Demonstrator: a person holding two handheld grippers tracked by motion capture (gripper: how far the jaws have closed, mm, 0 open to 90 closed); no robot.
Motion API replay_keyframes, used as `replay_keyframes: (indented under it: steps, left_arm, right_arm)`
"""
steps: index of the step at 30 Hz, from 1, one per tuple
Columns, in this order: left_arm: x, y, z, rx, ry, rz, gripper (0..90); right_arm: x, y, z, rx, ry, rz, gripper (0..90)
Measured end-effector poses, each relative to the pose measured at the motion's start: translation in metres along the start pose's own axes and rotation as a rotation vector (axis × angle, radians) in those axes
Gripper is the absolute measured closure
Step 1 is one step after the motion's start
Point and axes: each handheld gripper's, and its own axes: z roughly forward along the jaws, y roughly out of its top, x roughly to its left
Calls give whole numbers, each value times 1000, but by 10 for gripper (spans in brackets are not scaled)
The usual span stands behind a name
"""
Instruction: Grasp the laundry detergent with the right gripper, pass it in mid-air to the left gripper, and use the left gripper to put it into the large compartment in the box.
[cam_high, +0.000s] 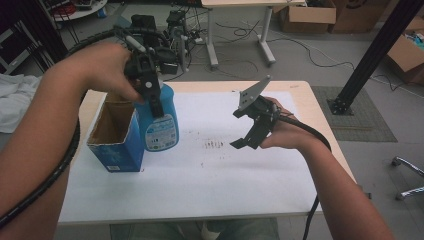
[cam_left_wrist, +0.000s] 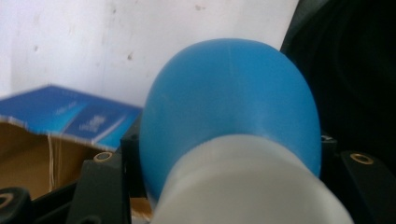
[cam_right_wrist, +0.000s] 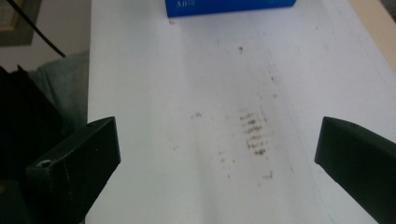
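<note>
Blue bottle (cam_high: 159, 127), lifted beside open blue carton (cam_high: 114, 134)
Left gripper (cam_high: 150, 95) fingers clamped on bottle neck; right gripper (cam_high: 248, 131) fingers wide apart, empty, over bare mid-bench (cam_high: 240, 175).

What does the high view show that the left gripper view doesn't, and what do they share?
High view: the whole scene, with the left gripper clamped on the blue bottle's neck, the bottle's label, the right gripper open over the stained white table, and the floor behind. Left gripper view: a close look at the bottle's white collar between the jaws. Both share the blue bottle and the open blue box beside it.
</note>
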Motion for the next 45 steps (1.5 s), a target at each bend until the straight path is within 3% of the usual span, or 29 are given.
replay_keyframes:
  steps: [4, 6, 7, 11, 12, 13, 16, 19, 20, 21, 22, 27, 30, 31, 32, 33, 34, 36, 40, 41, 45]
  left_arm:
    - [10, -9, -11, -6, -7, -99, 386]
    - [12, -11, -13, -10, -9, -115, 386]
    - [18, -15, -19, -22, -9, -188, 386]
    - [30, -22, -30, -26, 22, -335, 387]
    - [35, -26, -34, -37, 42, -403, 387]
    - [35, -26, -34, -37, 42, -403, 387]
    - [42, -32, -40, -53, 53, -495, 387]
    - [54, -46, -47, -66, 44, -630, 387]
    - [54, -46, -47, -66, 44, -630, 387]
    - [58, -53, -49, -65, 43, -696, 387]
    - [58, -53, -49, -65, 43, -696, 387]
    - [66, -72, -50, -49, 67, -809, 388]
    - [69, -78, -49, -52, 72, -828, 388]
    - [73, -86, -47, -58, 65, -863, 388]
    - [73, -86, -47, -58, 65, -863, 388]
    - [76, -94, -43, -77, 61, -900, 388]
    - [76, -94, -43, -77, 61, -900, 388]
    - [82, -102, -37, -109, 62, -954, 389]
    - [88, -108, -28, -101, 64, -990, 388]
    - [91, -110, -22, -99, 67, -1020, 389]
    - [95, -113, -12, -83, 70, -1037, 389]
  right_arm:
    - [-3, 0, 0, 77, 32, -12, 0]
    - [-3, 0, 1, 93, 41, -18, 0]
    - [-4, 0, 2, 113, 58, -26, 0]
    - [-3, 0, 3, 149, 68, -39, 0]
    - [-3, 0, 4, 158, 66, -42, 0]
    - [-3, 0, 4, 158, 66, -42, 0]
    - [-4, -1, 2, 197, 71, -41, 0]
    - [-6, -2, 1, 246, 70, -38, 0]
    - [-6, -2, 1, 246, 70, -38, 0]
    - [-7, -3, -1, 270, 67, -36, 0]
    - [-8, -3, -2, 278, 68, -37, 0]
    - [-10, -2, -7, 313, 64, -40, 0]
    - [-12, -1, -8, 331, 62, -42, 0]
    - [-12, -1, -8, 335, 62, -45, 0]
    - [-12, -1, -8, 335, 62, -45, 0]
    - [-14, -1, -8, 339, 61, -49, 0]
    - [-14, -1, -8, 339, 61, -49, 0]
    - [-14, 0, -7, 339, 65, -49, 0]
    - [-14, 0, -5, 344, 69, -51, 0]
    - [-15, 0, -5, 347, 67, -50, 0]
    - [-15, 0, -6, 345, 67, -47, 0]
